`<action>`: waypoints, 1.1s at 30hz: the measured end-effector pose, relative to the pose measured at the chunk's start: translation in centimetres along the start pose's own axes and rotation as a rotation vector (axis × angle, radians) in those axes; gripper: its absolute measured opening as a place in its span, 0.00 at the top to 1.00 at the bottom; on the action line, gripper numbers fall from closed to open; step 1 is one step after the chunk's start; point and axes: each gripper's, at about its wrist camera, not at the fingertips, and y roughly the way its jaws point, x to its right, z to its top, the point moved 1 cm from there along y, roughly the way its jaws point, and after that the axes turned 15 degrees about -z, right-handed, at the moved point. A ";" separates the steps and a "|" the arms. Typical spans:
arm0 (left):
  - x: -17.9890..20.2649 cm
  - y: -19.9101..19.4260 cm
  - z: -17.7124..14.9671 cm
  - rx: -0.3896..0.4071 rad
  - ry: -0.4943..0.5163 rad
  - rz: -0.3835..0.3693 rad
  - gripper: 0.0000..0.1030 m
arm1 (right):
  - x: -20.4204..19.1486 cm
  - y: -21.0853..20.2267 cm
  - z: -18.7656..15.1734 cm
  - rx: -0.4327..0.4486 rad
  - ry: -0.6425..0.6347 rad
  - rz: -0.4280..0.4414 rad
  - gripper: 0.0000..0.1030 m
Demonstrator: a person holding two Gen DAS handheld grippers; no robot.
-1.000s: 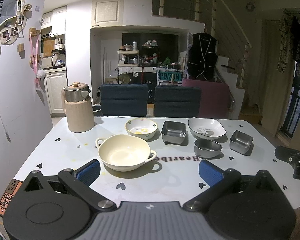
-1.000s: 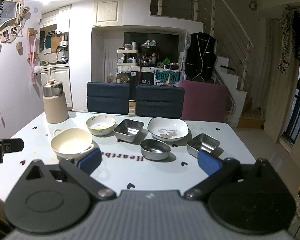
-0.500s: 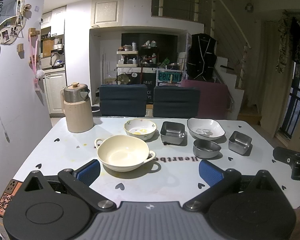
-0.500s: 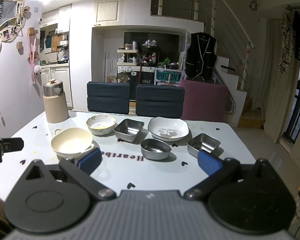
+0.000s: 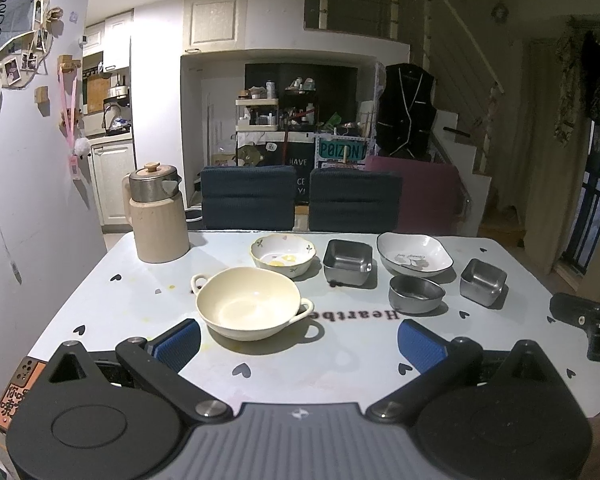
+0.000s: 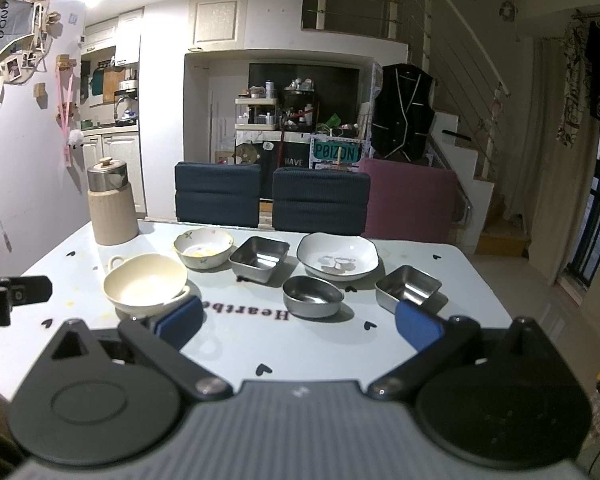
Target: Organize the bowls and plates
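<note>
Desk (image 5: 132,320) held six dishes, unstacked. Left tongs (image 5: 298,340) and right tongs (image 6: 298,322) gaped wide, empty. Cream bowl (image 5: 250,307) sat nearest left; I'd grip its rim, lift level.

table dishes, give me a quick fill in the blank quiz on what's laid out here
1. The cream bowl has two ____ on its rim.
2. The number of square steel containers on the table is ____.
3. The round steel bowl sits directly in front of the ____ plate.
4. Both the left gripper and right gripper are ____.

Missing words: handles; two; white; open
</note>
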 end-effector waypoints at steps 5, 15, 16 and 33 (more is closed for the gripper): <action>0.7 1.5 0.1 -0.020 -0.018 0.002 0.00 | 0.3 0.3 0.2 -0.022 0.008 0.006 0.00; 0.6 5.7 2.8 -0.051 0.010 -0.041 0.00 | 0.9 4.0 1.7 -0.088 0.035 -0.007 0.00; 0.4 6.3 3.1 -0.055 0.015 -0.047 0.00 | 0.9 4.5 1.9 -0.093 0.040 -0.010 0.00; 0.0 17.4 9.1 -0.049 0.021 -0.102 0.00 | 3.4 15.7 5.3 -0.089 0.133 -0.104 0.00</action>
